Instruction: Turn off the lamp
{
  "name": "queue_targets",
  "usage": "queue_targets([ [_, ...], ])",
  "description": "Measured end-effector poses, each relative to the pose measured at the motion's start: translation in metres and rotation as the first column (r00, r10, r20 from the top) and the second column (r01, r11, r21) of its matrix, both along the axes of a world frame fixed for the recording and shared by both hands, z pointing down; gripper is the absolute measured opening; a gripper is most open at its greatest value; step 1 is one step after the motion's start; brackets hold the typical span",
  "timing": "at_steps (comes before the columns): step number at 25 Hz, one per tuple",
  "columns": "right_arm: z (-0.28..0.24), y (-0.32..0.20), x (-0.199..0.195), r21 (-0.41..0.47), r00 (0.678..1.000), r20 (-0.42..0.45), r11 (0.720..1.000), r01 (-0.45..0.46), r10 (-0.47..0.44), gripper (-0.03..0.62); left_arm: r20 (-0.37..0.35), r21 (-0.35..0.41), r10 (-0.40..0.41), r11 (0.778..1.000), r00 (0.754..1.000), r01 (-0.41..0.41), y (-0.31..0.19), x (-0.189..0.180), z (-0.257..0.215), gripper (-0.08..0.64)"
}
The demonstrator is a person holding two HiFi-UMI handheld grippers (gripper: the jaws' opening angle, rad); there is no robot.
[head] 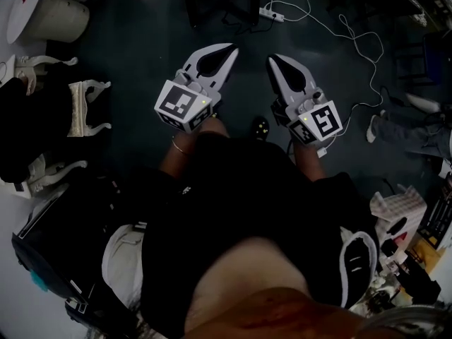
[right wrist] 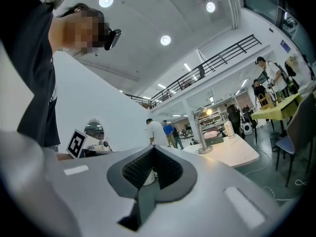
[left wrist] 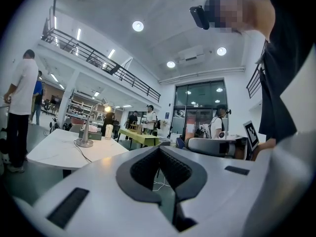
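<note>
Big open lab hall: mezzanine railing [left wrist: 98, 58] above white bench [left wrist: 64, 152], shelves [left wrist: 76, 107] behind it, green bench [left wrist: 136, 133] beside it, people [left wrist: 19, 107] around

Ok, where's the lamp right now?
The lamp stands lit on the white table at the left of the left gripper view, beside a white container; the right gripper view shows it right of centre.

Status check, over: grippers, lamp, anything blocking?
Left gripper, right gripper shut, empty. Lamp lit on white table ahead, untouched. No obstruction seen.
</note>
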State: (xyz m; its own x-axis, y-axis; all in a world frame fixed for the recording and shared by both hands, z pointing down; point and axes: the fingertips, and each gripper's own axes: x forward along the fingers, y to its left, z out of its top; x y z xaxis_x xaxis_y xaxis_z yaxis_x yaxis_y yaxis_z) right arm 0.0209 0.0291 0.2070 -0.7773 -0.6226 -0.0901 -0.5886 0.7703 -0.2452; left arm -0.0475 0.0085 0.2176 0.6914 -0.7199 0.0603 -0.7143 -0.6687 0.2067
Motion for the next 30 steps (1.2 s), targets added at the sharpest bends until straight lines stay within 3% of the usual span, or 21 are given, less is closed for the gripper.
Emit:
queue_targets([
  [6,0.002,-0.011,-0.027,0.000,1.000,0.005,1.000,-0.025,0.025,0.000,0.007,-0.022,-0.002,1.000,1.000,0.002,-0.013,-0.031,0.005,0.008],
  [10,0.003,-0.017,-0.043,-0.001,0.999,0.001,0.999,-0.041,0.041,0.000,0.005,0.007,0.027,1.000,1.000,-0.027,-0.021,-0.046,0.007,0.008],
  [19,0.000,-0.026,-0.070,0.003,0.997,-0.009,0.997,-0.081,0.081,0.000,-0.015,-0.009,0.079,0.997,0.997,-0.079,-0.029,-0.069,0.007,0.008],
  [23,-0.005,-0.031,-0.078,0.009,0.996,0.010,0.996,-0.091,0.091,0.000,0.000,-0.014,0.069,0.997,0.998,-0.069,-0.035,-0.079,0.001,0.008],
  [27,-0.002,-0.036,-0.091,0.031,0.994,-0.046,0.995,-0.096,0.097,0.000,0.007,-0.014,0.065,0.998,0.998,-0.065,-0.040,-0.091,-0.001,0.008],
  [30,-0.004,-0.037,-0.100,0.031,0.995,-0.034,0.996,-0.088,0.089,0.000,0.009,-0.011,0.063,0.998,0.998,-0.063,-0.044,-0.099,0.000,0.008],
])
